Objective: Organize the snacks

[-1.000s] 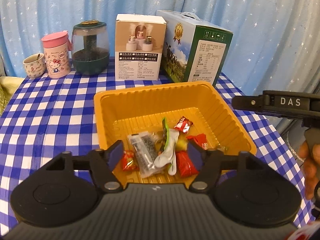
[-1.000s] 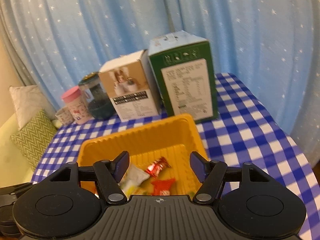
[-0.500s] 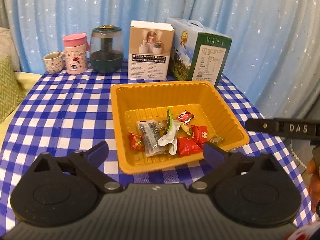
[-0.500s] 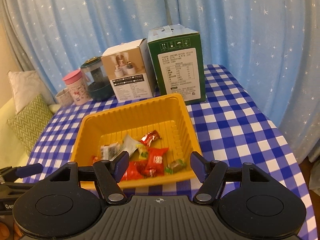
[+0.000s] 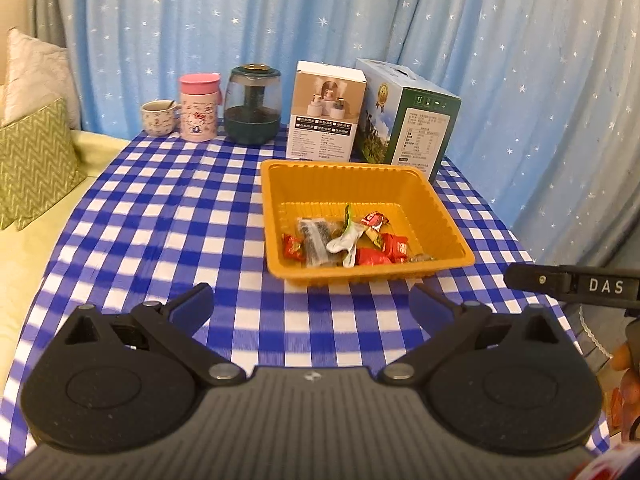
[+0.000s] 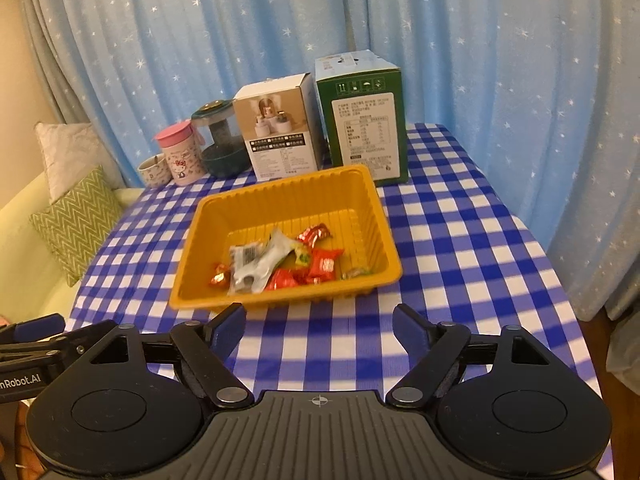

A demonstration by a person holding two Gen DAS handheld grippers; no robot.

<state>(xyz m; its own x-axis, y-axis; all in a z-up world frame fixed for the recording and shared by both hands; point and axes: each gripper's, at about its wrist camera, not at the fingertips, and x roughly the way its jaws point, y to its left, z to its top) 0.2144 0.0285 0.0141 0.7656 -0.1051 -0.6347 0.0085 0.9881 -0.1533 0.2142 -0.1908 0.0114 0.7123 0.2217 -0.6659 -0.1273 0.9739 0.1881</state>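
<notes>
Desk (image 5: 160, 216) wore a blue-and-white checked cloth. Along its far edge, left to right: small floral ceramic cup (image 5: 159, 118), pink-lidded cartoon tumbler (image 5: 199, 107), dark green clear-walled jar (image 5: 252, 105), white product carton (image 5: 325, 111), taller green carton (image 5: 412, 120). Blue star-print curtain (image 5: 400, 16) hung behind. Green zigzag cushion (image 5: 34, 160) lay left.
</notes>
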